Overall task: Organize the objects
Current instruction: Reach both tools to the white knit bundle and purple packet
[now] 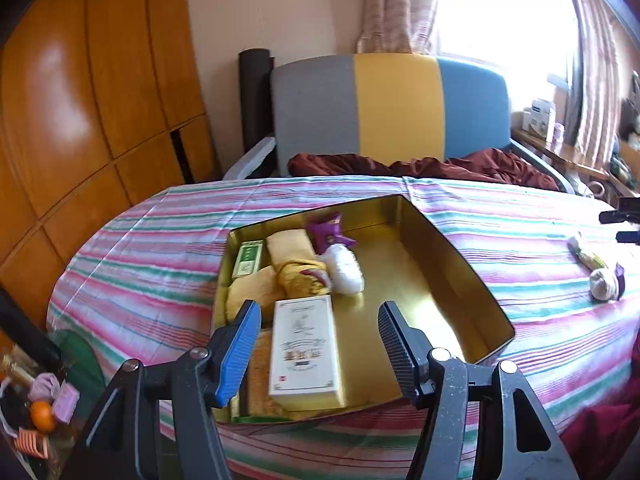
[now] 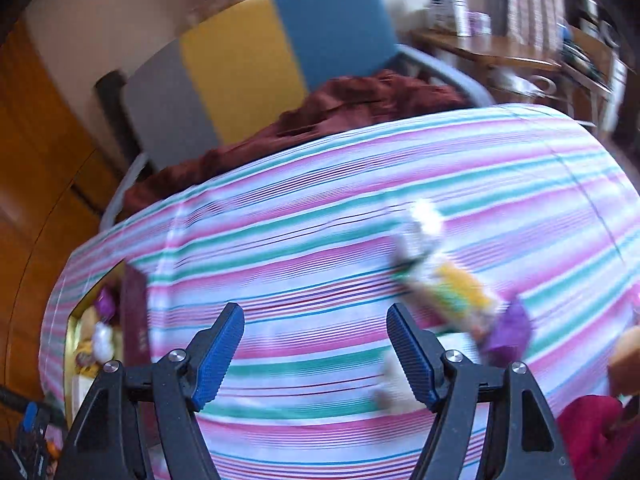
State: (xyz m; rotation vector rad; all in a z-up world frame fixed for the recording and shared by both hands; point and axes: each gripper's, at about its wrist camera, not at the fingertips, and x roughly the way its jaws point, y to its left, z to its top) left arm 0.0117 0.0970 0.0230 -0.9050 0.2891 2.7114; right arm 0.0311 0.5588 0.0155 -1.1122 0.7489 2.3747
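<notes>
The left hand-held gripper (image 1: 316,344) hangs with its jaws apart and nothing between the pads, above the near end of an open gold-lined tin box (image 1: 448,256). Directly under it lies a white carton (image 1: 306,350), flat on the box floor. Behind that sit yellow cloth rolls (image 1: 290,256), a small green box (image 1: 248,258), a white wrapped bundle (image 1: 344,266) and a purple packet (image 1: 326,232); the right half of the box is bare.

The right hand-held gripper (image 2: 316,350) is also spread open and empty, over the striped cloth of the surface (image 2: 320,220). Just to its right, blurred, lie a yellow-green packet (image 2: 452,284), a purple wrapper (image 2: 508,332) and a pale bundle (image 2: 394,380).

Beyond the surface, dark red fabric (image 1: 400,166) is heaped on an armchair with a grey, yellow and blue back (image 1: 394,104). Orange wooden panelling (image 1: 80,100) fills the left; a bright curtained window (image 1: 500,12) the right.
</notes>
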